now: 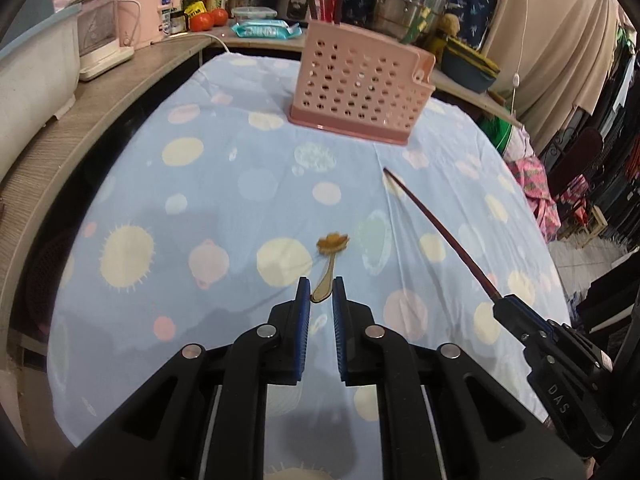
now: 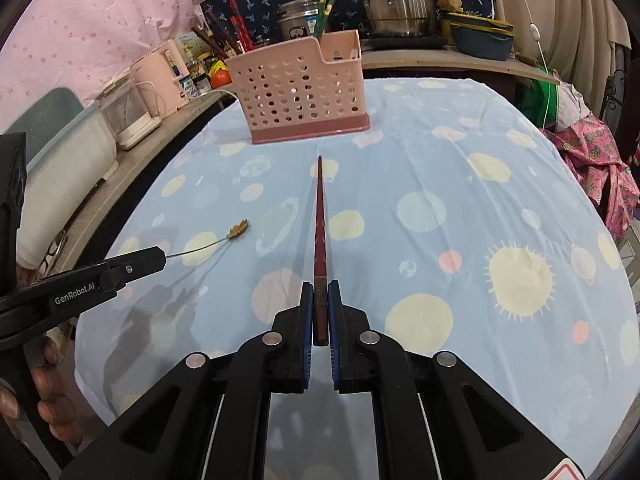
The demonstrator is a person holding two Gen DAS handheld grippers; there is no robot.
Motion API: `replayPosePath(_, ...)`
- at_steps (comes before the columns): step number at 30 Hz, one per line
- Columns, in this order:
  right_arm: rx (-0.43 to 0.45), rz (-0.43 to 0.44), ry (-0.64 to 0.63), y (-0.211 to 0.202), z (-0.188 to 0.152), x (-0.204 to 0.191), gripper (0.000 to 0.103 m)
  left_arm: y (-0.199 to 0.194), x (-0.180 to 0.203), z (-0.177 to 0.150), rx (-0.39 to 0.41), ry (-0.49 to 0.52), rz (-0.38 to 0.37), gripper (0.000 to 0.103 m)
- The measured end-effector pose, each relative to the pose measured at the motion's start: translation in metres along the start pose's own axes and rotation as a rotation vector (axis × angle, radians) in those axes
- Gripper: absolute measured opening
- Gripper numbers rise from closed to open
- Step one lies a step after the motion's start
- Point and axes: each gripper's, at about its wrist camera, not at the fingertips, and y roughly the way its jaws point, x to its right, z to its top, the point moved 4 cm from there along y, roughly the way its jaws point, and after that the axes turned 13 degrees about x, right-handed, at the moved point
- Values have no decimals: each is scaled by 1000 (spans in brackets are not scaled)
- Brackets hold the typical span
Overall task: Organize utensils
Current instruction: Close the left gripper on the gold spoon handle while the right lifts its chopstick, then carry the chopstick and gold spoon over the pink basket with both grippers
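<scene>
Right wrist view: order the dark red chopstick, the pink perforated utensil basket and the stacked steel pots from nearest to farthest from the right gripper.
1. Dark red chopstick: clamped in the right gripper, pointing ahead.
2. Pink perforated utensil basket: standing on the blue dotted tablecloth, beyond the chopstick's tip.
3. Stacked steel pots: on the counter behind the basket, to the right.

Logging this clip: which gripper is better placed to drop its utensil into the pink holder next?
Right, probably. The right gripper holds its red chopstick pointed straight at the pink holder; the left gripper's gold spoon sits off-line.
</scene>
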Motion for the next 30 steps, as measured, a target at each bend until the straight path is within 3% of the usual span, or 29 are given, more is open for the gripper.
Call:
replayPosePath(6, 73, 18, 42, -17, 33, 4, 7, -13, -3, 27, 44, -20, -12, 8)
replayPosePath(7, 86, 22, 46, -20, 39, 4, 7, -15, -3, 32, 52, -20, -15, 1)
replayPosePath(21, 240, 89, 72, -44, 120, -4, 7, -25, -5, 83, 113, -16, -32, 0)
replayPosePath(30, 372, 110, 45, -42, 195, -12, 7, -24, 14, 147, 193, 6, -78, 0)
